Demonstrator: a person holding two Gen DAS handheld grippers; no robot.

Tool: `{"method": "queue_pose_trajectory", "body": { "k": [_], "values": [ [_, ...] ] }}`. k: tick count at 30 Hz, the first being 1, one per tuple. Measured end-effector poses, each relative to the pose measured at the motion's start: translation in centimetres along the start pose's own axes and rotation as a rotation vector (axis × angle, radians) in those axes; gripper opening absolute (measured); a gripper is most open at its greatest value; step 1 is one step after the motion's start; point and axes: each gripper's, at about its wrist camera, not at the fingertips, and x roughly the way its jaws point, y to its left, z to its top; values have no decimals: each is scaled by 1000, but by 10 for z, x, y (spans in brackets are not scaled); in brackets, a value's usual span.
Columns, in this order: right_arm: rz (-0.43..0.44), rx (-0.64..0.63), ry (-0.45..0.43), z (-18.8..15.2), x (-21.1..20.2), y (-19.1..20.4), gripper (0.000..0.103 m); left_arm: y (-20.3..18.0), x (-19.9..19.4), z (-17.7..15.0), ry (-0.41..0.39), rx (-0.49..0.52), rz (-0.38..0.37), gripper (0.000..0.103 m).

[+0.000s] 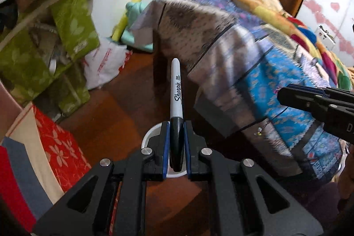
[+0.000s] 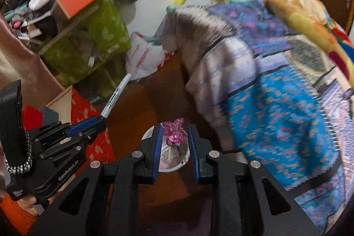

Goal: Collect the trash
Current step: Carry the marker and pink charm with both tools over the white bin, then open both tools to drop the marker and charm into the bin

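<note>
A black-capped marker (image 1: pixel 176 112) is clamped by its cap in the nearly closed left tool (image 1: pixel 176 141). A pink plastic trinket (image 2: pixel 174 132) is pinched in the slightly wider right tool (image 2: pixel 174 143). Below both, a white bin (image 2: pixel 170 158) is seen on the wooden floor (image 1: pixel 124 107), beside a blanket-draped bed (image 1: pixel 276 81).

My right gripper (image 2: pixel 174 136) clamps pink clear plastic trinket (image 2: pixel 174 132), above white bin (image 2: pixel 150 134) on wooden floor (image 2: pixel 137 103). My left gripper (image 2: pixel 100 121) at left grips Sharpie marker (image 2: pixel 115 96). Patterned blanket (image 2: pixel 276 103) at right, blurred.
</note>
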Motion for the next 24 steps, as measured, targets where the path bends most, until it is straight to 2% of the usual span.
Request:
{"method": "queue_pose_trajectory", "body": {
  "k": [10,13,17,19,20,22,24],
  "values": [
    [30,-6,177,-5,86,27,21,38,72,-28,171,-68,1,11],
    [34,-5,234,-8,113,34,21,46,91,-33,213,-110,-21,11],
    [67,13,275,-7,132,37,22,51,107,-31,232,-140,-36,11],
    [78,26,279,-6,137,36,22,50,112,-27,239,-153,-21,11],
    [83,37,289,-5,139,34,23,50,115,-25,244,-159,-18,12],
    [86,69,309,-4,143,28,38,50,121,-23,271,-172,-16,15],
    [84,87,305,-4,142,24,42,51,121,-22,273,-180,-11,15]
  ]
}}
